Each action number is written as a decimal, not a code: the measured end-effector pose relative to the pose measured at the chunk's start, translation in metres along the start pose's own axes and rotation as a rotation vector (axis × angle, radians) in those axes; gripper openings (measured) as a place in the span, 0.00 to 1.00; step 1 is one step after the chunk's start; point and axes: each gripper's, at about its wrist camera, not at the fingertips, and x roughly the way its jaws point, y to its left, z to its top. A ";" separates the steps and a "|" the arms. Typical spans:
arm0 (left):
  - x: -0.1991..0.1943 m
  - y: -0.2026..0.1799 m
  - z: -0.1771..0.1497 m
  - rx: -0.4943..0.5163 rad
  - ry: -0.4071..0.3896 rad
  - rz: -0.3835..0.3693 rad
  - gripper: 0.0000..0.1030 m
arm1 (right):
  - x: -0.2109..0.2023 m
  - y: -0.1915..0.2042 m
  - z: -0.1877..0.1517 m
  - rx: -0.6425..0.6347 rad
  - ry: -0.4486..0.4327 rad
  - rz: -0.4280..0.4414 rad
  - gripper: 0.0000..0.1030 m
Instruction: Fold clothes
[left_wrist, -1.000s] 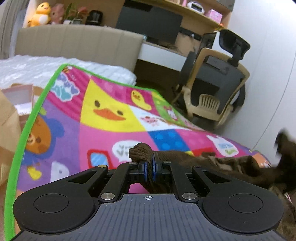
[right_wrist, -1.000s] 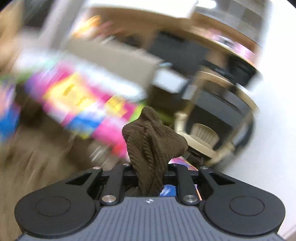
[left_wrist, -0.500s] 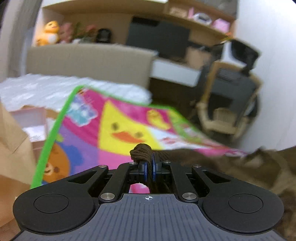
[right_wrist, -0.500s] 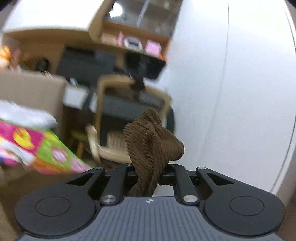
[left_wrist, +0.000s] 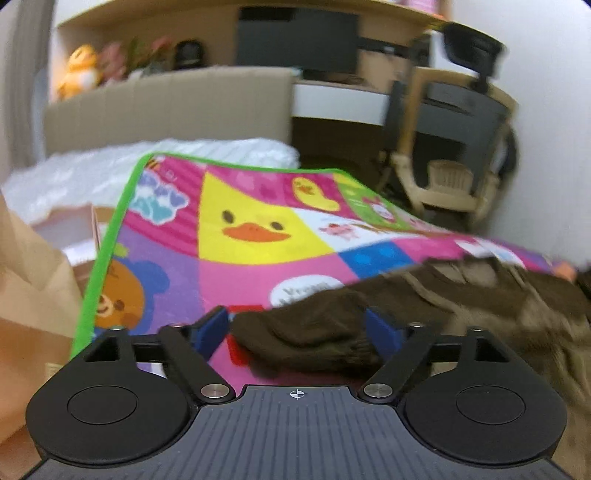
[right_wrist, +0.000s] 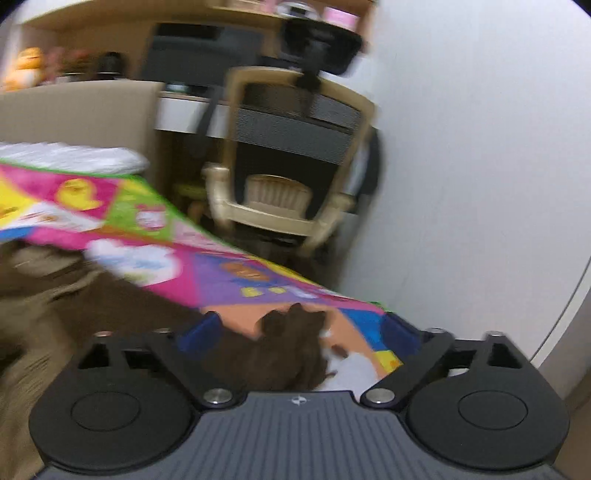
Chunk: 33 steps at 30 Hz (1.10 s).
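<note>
Both jaws spread wide: left hand-held gripper (left_wrist: 297, 325) and right hand-held gripper (right_wrist: 299, 328) are positioned over the brown knit garment (left_wrist: 461, 295), nothing gripped, on the play mat (left_wrist: 258, 236).

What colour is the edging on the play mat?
Bright green, running along the play mat's border; clearest in the left wrist view.

Left wrist view: low and close over the mat (left_wrist: 236, 266), facing along it toward headboard (left_wrist: 166, 107) and desk (left_wrist: 332, 99). Right wrist view: equally low, near the mat (right_wrist: 155, 266) edge, facing chair (right_wrist: 291, 158) and wall (right_wrist: 480, 147). Shared by both: mat, brown garment (left_wrist: 461, 295) (right_wrist: 92, 295), chair (left_wrist: 454, 140), headboard, shelf toys.
</note>
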 end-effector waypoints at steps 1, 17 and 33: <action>-0.012 -0.008 -0.006 0.023 0.006 -0.026 0.91 | -0.013 0.002 -0.001 -0.015 -0.012 0.017 1.00; -0.114 -0.163 -0.132 0.496 0.123 -0.350 0.95 | -0.145 0.107 -0.071 -0.228 -0.061 0.211 1.00; -0.106 -0.099 -0.112 0.381 0.067 0.045 0.95 | -0.123 0.081 -0.066 -0.009 -0.098 -0.076 1.00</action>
